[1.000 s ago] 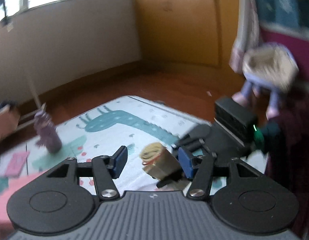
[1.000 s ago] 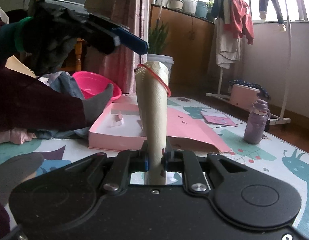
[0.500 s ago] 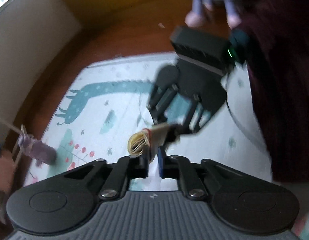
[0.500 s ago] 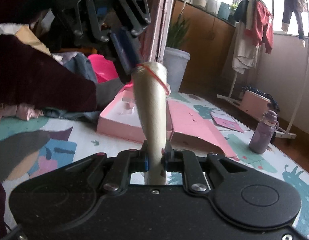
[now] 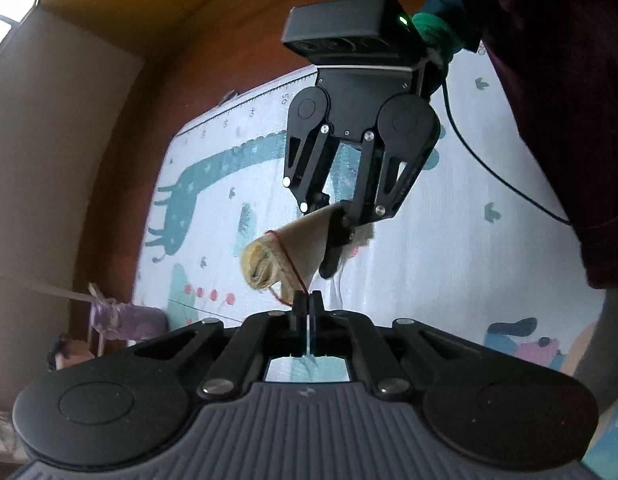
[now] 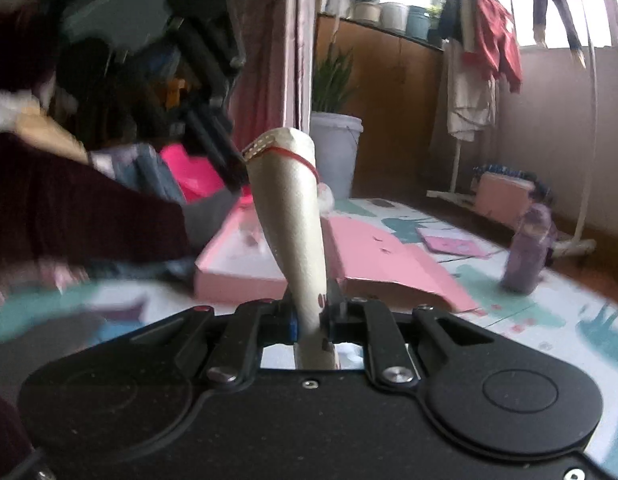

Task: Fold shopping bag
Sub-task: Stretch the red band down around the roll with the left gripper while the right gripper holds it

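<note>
Since a second ago my left gripper (image 5: pixel 306 305) closed, pinching the red rubber band (image 5: pixel 286 251) to stretch it. Right view: right gripper (image 6: pixel 311 326) clamps the rolled shopping bag (image 6: pixel 293 216) upright, steadying it above the mat

Item count, both views
Grippers: 2, left (image 5: pixel 307 304) & right (image 5: pixel 337 236). Rolled bag (image 6: pixel 293 216): 1, w/ 1 red band (image 6: pixel 297 156). Purple bottle (image 6: pixel 527 248): 1. Pink box (image 6: pixel 245 276): 1. Play mat (image 5: pixel 449 240): 1. White plant pot (image 6: pixel 337 152): 1. Sill pots: approx. 4, blurred.
</note>
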